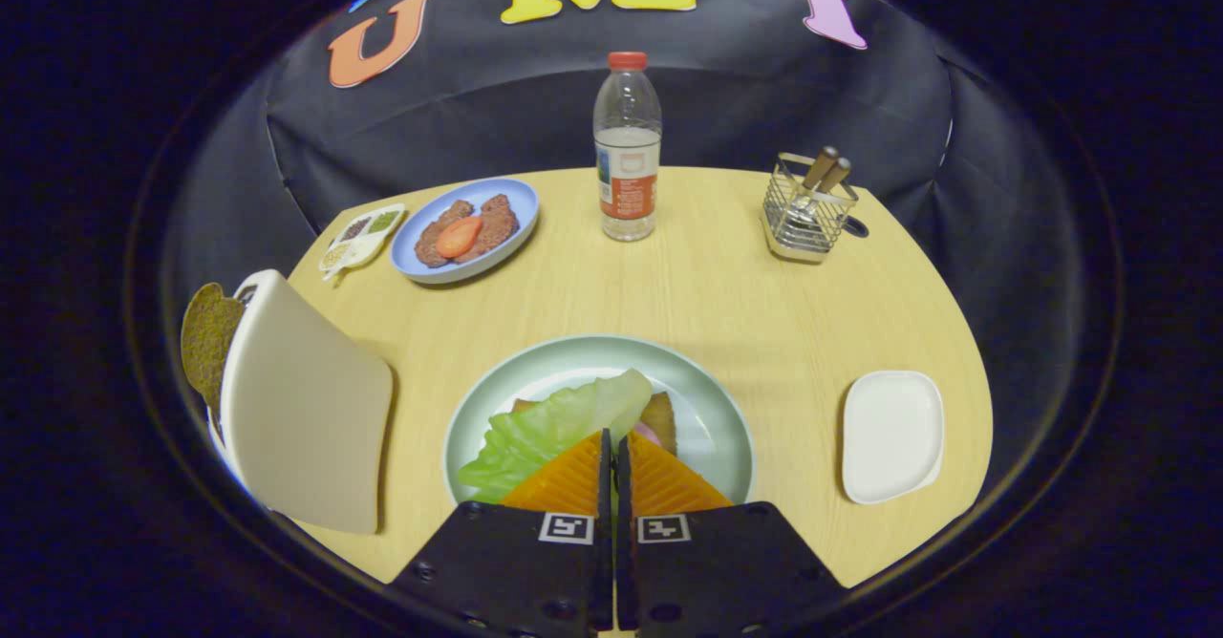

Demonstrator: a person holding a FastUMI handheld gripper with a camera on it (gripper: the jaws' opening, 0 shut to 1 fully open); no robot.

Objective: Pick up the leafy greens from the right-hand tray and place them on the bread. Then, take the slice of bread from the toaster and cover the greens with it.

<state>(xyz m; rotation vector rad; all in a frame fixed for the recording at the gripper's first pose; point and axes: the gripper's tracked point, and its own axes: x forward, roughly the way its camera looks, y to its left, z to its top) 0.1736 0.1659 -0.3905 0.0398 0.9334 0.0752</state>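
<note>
The gripper point(612, 442) had its fingers squeezed together, gripping the lettuce leaf point(554, 428) over the bread point(661, 418) on the round plate point(721, 428). At nine o'clock, the toaster point(306, 409) held a brown bread slice point(205, 337). The small white tray point(893, 437) sat at three o'clock.

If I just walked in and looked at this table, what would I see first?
First the big green leaf lying on the bread in the pale green plate, right at the tips of the gripper, whose fingers are closed together with only a thin slit between them. Next, the white toaster left of the plate with a brown bread slice sticking out, and the water bottle standing at the far side.
</note>
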